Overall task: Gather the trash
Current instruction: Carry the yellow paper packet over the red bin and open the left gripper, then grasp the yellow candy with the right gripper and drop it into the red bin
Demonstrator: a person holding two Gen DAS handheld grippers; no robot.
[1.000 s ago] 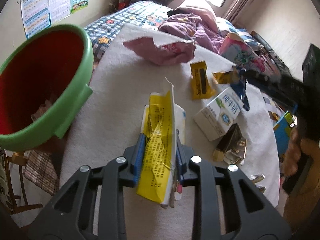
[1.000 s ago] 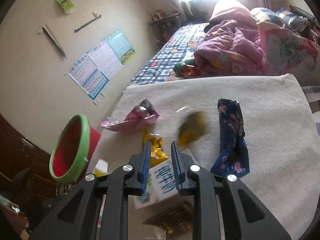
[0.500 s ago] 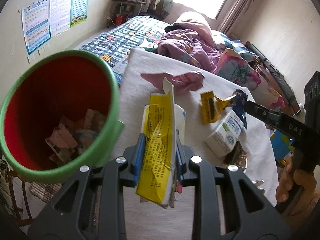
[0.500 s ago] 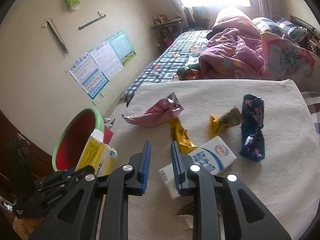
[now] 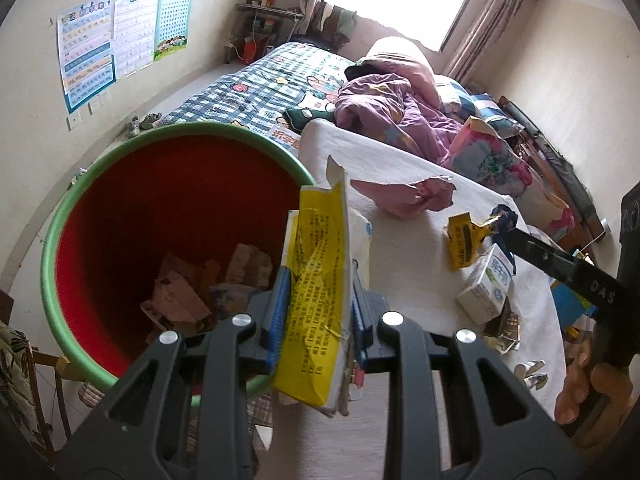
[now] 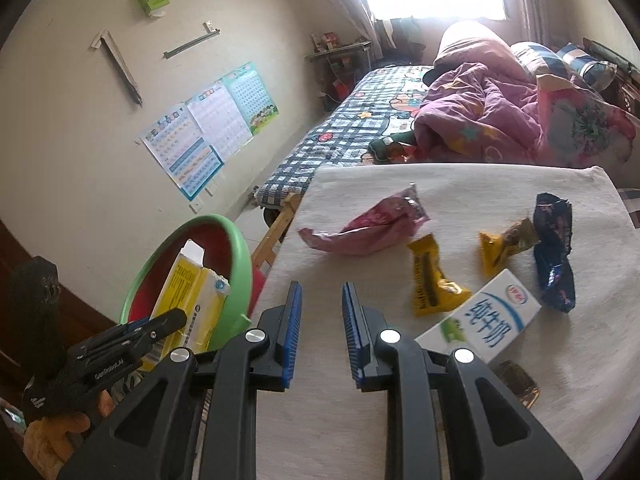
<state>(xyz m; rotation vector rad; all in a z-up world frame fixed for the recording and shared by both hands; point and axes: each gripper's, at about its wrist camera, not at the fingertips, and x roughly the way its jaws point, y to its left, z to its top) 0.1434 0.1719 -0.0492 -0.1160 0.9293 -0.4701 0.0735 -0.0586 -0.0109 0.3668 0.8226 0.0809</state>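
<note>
While the yellow packet (image 5: 320,296) is pinched between the jaws of the left gripper (image 5: 320,300) over the rim of the green bin (image 5: 68,216), scraps are already seen lying inside; on the white cloth (image 6: 460,184) to the right a pink wrapper (image 6: 368,226), two yellow wrappers (image 6: 430,280), a dark blue wrapper (image 6: 554,252) and a milk carton (image 6: 488,320) with blue Chinese lettering are left, and the right gripper (image 6: 320,312) is held spread and empty; "DAS" is read on its arm
</note>
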